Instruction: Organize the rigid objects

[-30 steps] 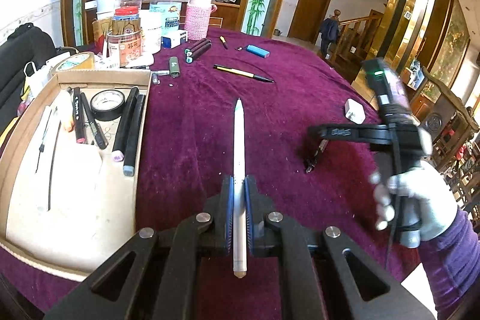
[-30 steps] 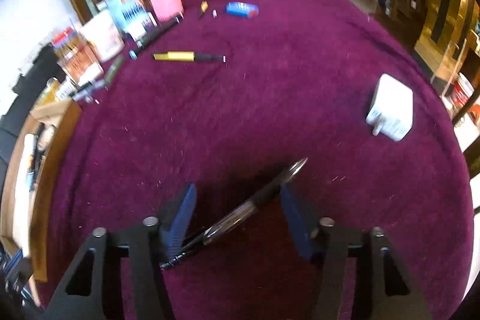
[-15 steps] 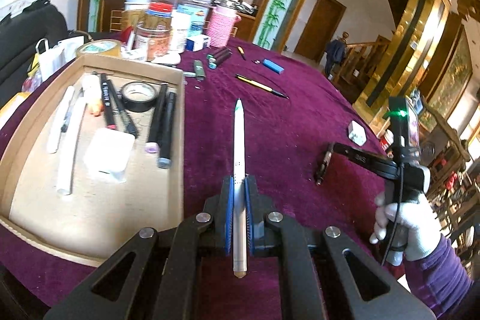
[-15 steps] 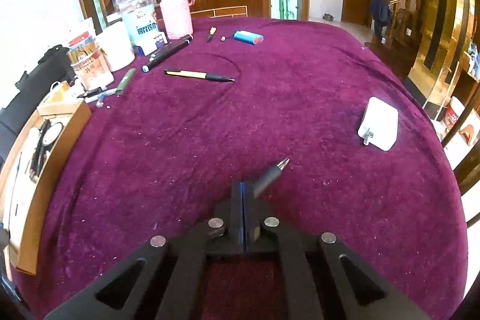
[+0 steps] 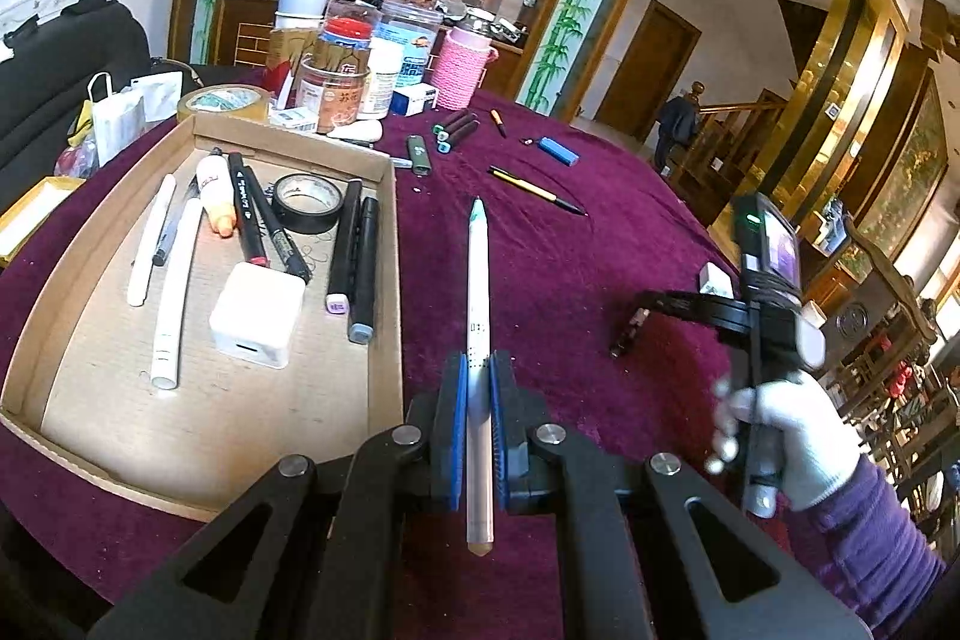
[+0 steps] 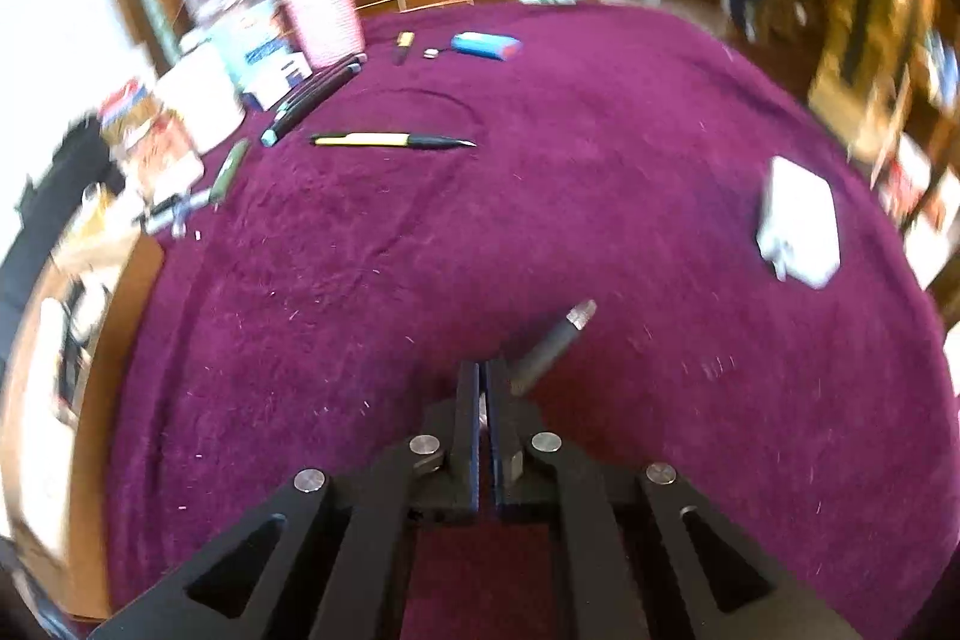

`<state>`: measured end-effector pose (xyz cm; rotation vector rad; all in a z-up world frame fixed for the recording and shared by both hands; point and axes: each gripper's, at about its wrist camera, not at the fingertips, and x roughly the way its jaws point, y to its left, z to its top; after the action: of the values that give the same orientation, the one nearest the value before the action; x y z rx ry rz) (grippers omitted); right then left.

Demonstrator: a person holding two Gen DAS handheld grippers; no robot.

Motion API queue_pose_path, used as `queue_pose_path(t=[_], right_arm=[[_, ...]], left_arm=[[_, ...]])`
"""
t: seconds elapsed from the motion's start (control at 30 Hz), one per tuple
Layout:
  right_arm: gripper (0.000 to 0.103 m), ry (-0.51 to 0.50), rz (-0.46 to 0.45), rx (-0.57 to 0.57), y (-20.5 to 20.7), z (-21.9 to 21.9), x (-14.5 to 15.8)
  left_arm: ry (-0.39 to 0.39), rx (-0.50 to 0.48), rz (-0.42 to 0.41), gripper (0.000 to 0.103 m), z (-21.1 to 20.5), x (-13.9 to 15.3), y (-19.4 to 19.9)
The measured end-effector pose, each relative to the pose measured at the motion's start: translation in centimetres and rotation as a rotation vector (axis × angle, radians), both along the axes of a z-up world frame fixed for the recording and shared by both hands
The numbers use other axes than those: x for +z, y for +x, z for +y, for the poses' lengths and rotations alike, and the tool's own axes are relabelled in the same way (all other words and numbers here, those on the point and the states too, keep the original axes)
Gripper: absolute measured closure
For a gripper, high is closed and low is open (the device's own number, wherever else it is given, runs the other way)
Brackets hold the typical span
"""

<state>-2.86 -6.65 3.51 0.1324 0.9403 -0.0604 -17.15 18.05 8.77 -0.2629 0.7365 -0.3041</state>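
My left gripper [image 5: 478,376] is shut on a white pen [image 5: 478,280] that points forward, just right of the cardboard tray [image 5: 384,280]. The tray holds markers, a black tape roll [image 5: 307,202], a white cube charger [image 5: 257,313] and white pens. My right gripper [image 6: 482,388] is shut on a black pen [image 6: 549,346] that sticks out up and right above the purple cloth. In the left wrist view the right gripper [image 5: 645,307] hangs at the right, with the pen [image 5: 624,337] angled down from it.
On the cloth lie a yellow-black pen [image 6: 390,140], a blue lighter [image 6: 485,44], dark markers [image 6: 312,100], a green lighter [image 6: 229,172] and a white charger [image 6: 798,226]. Jars, a pink cup [image 5: 459,67] and a tape roll [image 5: 223,101] stand at the far left.
My right gripper closed on the black pen and lifted it off the cloth. My left gripper, still holding the white pen, has moved closer to the tray.
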Motion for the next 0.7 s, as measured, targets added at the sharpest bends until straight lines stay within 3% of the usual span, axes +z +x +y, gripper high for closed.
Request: queue_pose_path(t=[0.07, 0.13, 0.2, 0.27, 0.3, 0.33, 0.5, 0.63, 0.7], right_arm=[[0.095, 0.066, 0.016, -0.003, 0.4, -0.2, 0.0], [0.091, 0.302, 0.064, -0.037, 0.2, -2.2, -0.8], [0.086, 0.338, 0.027, -0.081, -0.7, -3.3, -0.3], [0.065, 0.298, -0.012, -0.077, -1.7, -3.7, 0.6], [0.046, 0.297, -0.014, -0.079, -2.0, -3.9, 0.7], [0.039, 0.306, -0.017, -0.084, -2.3, -4.2, 0.9], [0.041, 0.240, 0.023, -0.080, -1.9, -3.7, 1.1], [0.053, 0.115, 0.117, -0.075, 0.4, -1.2, -0.5], [0.066, 0.004, 0.103, -0.067, 1.0, 0.2, -0.6]], left_arm=[[0.000, 0.000, -0.010, 0.096, 0.3, 0.3, -0.2], [0.000, 0.008, -0.022, 0.096, 0.9, 0.7, -0.5], [-0.005, 0.015, -0.033, 0.096, 1.5, 1.0, -0.7], [-0.013, 0.019, -0.037, 0.096, 2.1, 1.1, -0.8], [-0.020, 0.019, -0.038, 0.096, 2.3, 1.1, -0.8], [-0.028, 0.017, -0.038, 0.096, 2.4, 1.0, -0.7], [-0.049, 0.015, -0.019, 0.096, 2.8, 0.3, -0.5], [-0.057, 0.032, -0.016, 0.096, 3.7, 0.2, -0.7], [-0.058, 0.046, -0.023, 0.096, 4.4, 0.4, -1.1]])
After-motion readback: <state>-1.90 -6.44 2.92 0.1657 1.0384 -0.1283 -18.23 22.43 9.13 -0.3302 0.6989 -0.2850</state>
